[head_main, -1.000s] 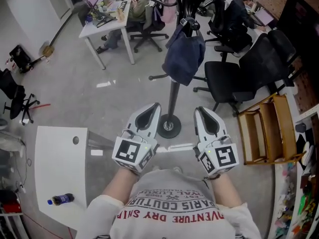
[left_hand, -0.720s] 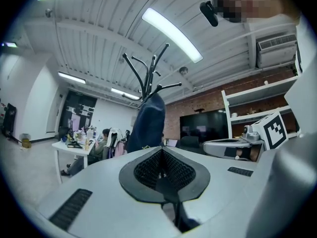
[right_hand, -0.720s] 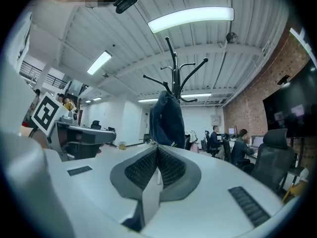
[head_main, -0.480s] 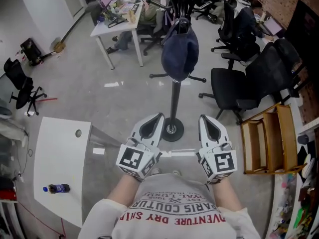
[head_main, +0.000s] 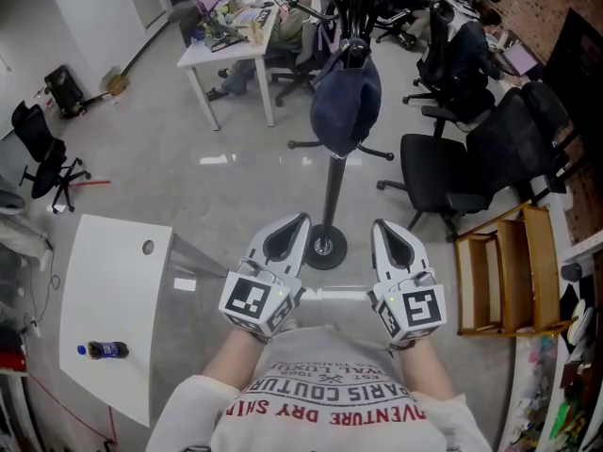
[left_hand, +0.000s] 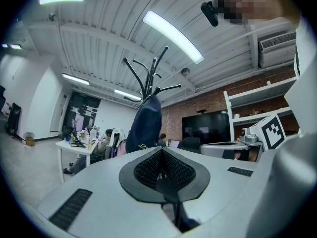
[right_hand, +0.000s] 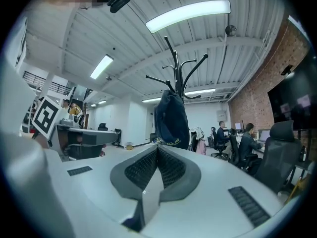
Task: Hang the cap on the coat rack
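A dark blue cap (head_main: 346,102) hangs from a hook of the black coat rack (head_main: 332,186), whose round base (head_main: 322,247) stands on the grey floor. The same cap (left_hand: 144,125) shows in the left gripper view and the cap (right_hand: 171,119) in the right gripper view, hanging clear of both grippers. My left gripper (head_main: 285,233) and right gripper (head_main: 395,234) are held side by side close to my chest, well below and in front of the cap. Both are shut with nothing between their jaws.
Black office chairs (head_main: 460,149) and a wooden shelf unit (head_main: 510,258) stand to the right. A white desk (head_main: 231,45) with a seated person is behind the rack. A white table (head_main: 108,309) with a small bottle (head_main: 100,350) is at lower left.
The view has shifted slightly, and the cap has settled to hang straight on the rack. Both grippers stay near my chest, nearly unmoved.
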Tool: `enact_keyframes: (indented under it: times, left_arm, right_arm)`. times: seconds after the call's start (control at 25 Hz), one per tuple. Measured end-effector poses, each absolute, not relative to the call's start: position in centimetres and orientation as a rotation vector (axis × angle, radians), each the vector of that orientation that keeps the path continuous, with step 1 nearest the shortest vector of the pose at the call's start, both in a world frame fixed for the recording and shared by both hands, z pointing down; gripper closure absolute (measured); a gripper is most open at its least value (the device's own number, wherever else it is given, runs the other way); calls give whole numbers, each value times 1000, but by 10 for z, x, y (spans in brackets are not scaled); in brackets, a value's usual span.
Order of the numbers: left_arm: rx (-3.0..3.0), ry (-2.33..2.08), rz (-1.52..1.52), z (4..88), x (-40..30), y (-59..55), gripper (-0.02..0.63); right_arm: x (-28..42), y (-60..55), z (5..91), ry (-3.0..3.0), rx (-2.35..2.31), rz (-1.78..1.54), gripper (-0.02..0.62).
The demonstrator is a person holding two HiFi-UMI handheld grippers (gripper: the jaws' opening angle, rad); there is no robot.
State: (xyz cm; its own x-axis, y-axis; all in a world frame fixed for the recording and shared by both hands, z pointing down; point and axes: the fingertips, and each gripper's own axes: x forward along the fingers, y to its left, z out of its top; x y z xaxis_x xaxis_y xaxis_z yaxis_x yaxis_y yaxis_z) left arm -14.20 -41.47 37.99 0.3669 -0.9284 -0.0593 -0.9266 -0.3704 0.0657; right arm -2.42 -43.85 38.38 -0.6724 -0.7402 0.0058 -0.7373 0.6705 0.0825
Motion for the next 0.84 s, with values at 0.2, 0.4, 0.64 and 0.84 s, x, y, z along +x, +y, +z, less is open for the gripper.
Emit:
enact_keyframes:
  times: [0.2,0.4,0.64,0.84]
  left_arm:
    - [2589,-1753,-125,377,-146,-416,601]
    - [2594,-1748,-114,377,-143,-418,601]
    - [2594,-1755,-110,376,-137,-420,601]
    - [2587,-1756,-111,384,-129,-423,601]
  right_arm:
    - [-29,-440,381,-2837,1260,-116,581]
    - [-27,-441,380,-2837,1269,-112,581]
    - [-20,-442,381,-2835,1265,-116,581]
    - [-11,-445,389,-2832,1254,-114,581]
